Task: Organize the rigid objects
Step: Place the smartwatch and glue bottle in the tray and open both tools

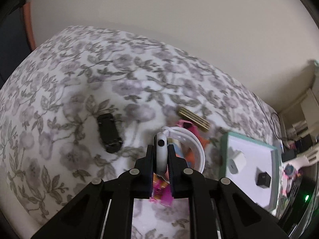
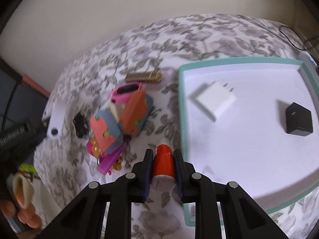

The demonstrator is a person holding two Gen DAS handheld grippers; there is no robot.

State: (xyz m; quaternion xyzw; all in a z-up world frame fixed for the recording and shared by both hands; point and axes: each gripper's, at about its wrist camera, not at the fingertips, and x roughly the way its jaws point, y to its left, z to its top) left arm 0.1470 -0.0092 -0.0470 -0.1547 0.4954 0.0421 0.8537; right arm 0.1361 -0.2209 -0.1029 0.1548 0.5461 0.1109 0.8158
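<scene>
My left gripper [image 1: 161, 147] is shut on the body of a white smartwatch [image 1: 161, 155], whose strap [image 1: 197, 149] loops out to the right above the floral bedsheet. In the right wrist view the same watch [image 2: 56, 117] hangs at the left, blurred. My right gripper [image 2: 163, 155] is shut on a red tube with white ends [image 2: 163, 163], held lengthwise between the jaws just left of the teal-rimmed white tray [image 2: 182, 107]. In the tray lie a white charger [image 2: 216, 99] and a black cube [image 2: 298, 119].
A pile on the sheet holds orange and blue foam pieces [image 2: 119, 119], a pink band [image 2: 126, 91] and magenta bits [image 2: 110, 161]. A gold comb [image 2: 143, 76] lies beyond it, a black oblong object [image 1: 109, 132] to the left. Cluttered furniture stands right of the bed.
</scene>
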